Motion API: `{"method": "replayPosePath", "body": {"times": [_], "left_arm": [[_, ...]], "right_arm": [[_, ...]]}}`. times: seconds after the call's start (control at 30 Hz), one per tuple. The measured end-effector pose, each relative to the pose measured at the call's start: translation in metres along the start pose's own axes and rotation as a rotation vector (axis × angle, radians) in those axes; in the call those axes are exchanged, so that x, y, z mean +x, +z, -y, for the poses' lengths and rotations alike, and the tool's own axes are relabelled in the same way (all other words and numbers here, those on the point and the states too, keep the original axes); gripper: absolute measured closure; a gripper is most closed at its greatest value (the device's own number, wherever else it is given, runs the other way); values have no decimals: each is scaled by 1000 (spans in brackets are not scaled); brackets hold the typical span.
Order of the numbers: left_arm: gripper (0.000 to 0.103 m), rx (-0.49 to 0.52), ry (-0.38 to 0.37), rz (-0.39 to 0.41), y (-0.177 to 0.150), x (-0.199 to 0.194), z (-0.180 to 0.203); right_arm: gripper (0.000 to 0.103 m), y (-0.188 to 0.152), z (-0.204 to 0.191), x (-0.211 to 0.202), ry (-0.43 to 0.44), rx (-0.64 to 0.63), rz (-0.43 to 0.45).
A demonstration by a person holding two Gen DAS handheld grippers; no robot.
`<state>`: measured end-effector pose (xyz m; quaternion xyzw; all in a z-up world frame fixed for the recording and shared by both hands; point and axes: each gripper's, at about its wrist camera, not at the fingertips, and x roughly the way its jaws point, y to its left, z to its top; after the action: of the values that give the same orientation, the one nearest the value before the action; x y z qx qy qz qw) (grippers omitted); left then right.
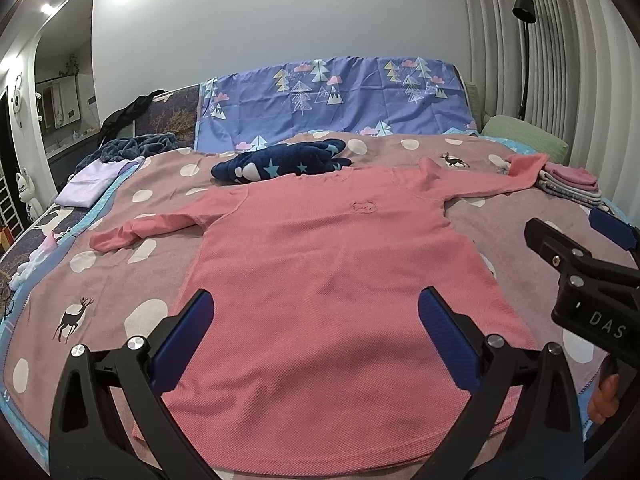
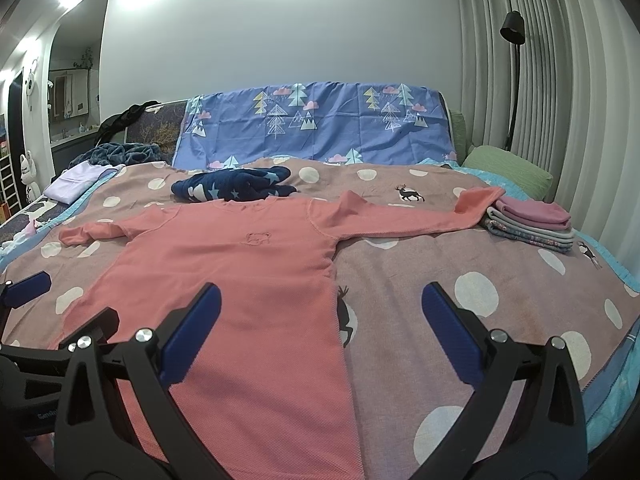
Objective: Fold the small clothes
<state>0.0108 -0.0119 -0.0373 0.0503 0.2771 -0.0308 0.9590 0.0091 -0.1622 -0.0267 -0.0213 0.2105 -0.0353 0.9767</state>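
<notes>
Pink long-sleeved top (image 1: 332, 264) (image 2: 224, 280) spread flat, front up, across the middle of the bed, neckline toward the headboard and hem at the near edge, a small embroidered motif on the chest. Both sleeves stretched outward: the left one bent and lying on the cover, the right one reaching to a stack of folded clothes (image 1: 568, 184) (image 2: 528, 224) and resting its cuff against the top of that pile. Beneath, a dusty-pink bedspread (image 1: 100, 280) (image 2: 480, 280) with white dots and dark deer. Just beyond the neckline, touching or nearly so, a rumpled navy garment with stars (image 1: 280, 162) (image 2: 232, 186). Over the hem, left gripper (image 1: 316, 344), blue pads wide apart on either side of the lower body of the top, released and grasping nothing. Right gripper (image 2: 320, 344) likewise spread, left pad above the top's right side, right pad above bare bedspread, nothing between; also seen at the right edge of the left wrist view (image 1: 576, 248), apart from the cloth. Farther out, a lilac folded item (image 1: 92, 184) (image 2: 74, 178) at the bed's left edge, a blue sheet with tree print (image 1: 340, 100) (image 2: 320, 124) draped over the headboard, a green pillow (image 1: 524, 136) (image 2: 508, 168) at the right, and a black floor lamp (image 1: 524, 48) (image 2: 514, 72) against the pleated curtain (image 1: 560, 40) (image 2: 560, 60).
</notes>
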Motion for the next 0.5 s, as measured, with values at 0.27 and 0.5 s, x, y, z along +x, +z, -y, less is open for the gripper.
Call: {"method": "replayPosePath", "body": {"times": [0.27,0.5], "left_arm": [[1,-31,72,-117,-1,15,-9],[1,-69,70,-158,1,18,-20]], "right_arm": [[2,2,-4,4,7,-4,-14],[2,2,-10,7,11,-19,-20]]}}
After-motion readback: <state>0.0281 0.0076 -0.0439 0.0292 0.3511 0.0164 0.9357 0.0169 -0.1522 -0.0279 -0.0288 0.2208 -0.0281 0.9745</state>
